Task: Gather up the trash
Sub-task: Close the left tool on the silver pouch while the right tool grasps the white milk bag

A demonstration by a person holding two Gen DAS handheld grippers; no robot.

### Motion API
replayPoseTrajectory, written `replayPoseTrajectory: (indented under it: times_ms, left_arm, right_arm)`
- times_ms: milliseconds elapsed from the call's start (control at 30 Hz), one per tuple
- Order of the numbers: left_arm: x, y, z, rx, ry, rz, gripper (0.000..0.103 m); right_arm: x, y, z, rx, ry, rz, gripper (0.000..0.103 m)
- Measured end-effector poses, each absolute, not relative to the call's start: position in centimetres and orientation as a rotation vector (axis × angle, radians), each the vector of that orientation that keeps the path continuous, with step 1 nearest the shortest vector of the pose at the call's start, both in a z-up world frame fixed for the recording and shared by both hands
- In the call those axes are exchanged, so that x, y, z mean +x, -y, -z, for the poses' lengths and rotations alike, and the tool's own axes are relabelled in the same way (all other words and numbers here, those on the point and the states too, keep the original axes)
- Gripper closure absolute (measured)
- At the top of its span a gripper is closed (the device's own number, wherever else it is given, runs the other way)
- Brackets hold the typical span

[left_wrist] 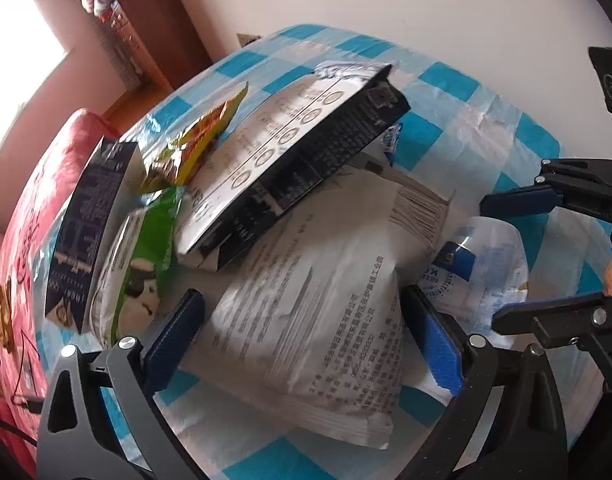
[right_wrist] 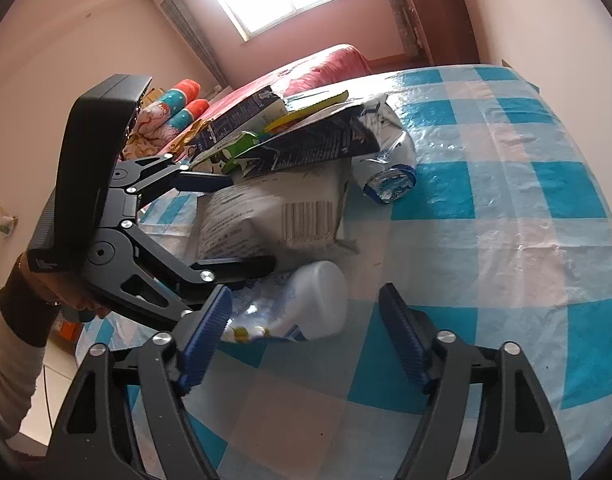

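Nothing looked bagged yet: the trash pile (left_wrist: 289, 208) lay heaped on the checked surface (right_wrist: 506, 184). My left claw (left_wrist: 306, 336) gaped astride the white packet (left_wrist: 318, 312), seemingly not pinching; my right claw (right_wrist: 306, 332) stood unclenched around the plastic bottle (right_wrist: 306, 300).

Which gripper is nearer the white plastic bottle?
Right. The right gripper has the bottle lying between its open jaws, beside the left pad. The left gripper straddles the white printed bag, with the bottle just outside its right jaw.
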State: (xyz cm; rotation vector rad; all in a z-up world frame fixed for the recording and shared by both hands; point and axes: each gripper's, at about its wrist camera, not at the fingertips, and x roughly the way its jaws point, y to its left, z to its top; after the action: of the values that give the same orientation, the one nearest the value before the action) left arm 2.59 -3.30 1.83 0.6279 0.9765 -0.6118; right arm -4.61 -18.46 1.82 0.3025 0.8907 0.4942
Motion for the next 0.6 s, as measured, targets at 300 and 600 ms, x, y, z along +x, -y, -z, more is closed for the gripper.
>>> replayPoseTrajectory:
  times_ms: [300, 600]
  left_arm:
    - [1.2, 3.6, -1.9, 0.605, -0.919, 0.624, 0.019]
    - [-0.6, 2.7, -2.2, 0.471, -0.921, 0.592, 0.036]
  right_arm:
    - [-5.0, 18.3, -1.8, 0.296, -0.905, -0.539, 0.031]
    - [-5.7, 17.3, -2.1, 0.220, -0.891, -0.526, 0.031]
